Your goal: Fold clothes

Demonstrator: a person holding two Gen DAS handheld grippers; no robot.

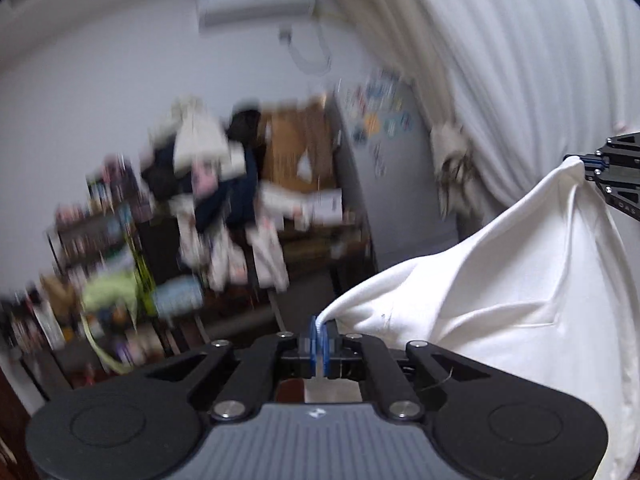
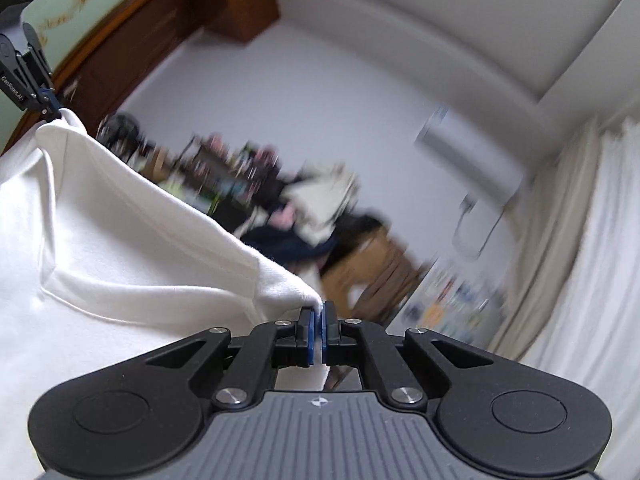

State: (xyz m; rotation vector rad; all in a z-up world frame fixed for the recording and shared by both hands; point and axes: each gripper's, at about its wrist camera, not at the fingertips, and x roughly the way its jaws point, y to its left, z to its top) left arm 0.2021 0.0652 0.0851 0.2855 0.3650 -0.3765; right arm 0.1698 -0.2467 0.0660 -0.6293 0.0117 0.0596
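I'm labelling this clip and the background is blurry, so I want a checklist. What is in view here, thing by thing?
white garment: one, white, held up in the air, stretched between both tongs.
air conditioner: one, white, high on the far wall.
curtains: white, hanging at the right side of the room.
clothes pile: one heap, dark blue, white and pink, on furniture by the far wall; blurred.
cardboard box: one, brown, beside the pile.
shelves: dark, crowded with small coloured items too blurred to name.
left tongs: black with blue pads, shut on one corner of the garment.
right tongs: black with blue pads, shut on another corner.
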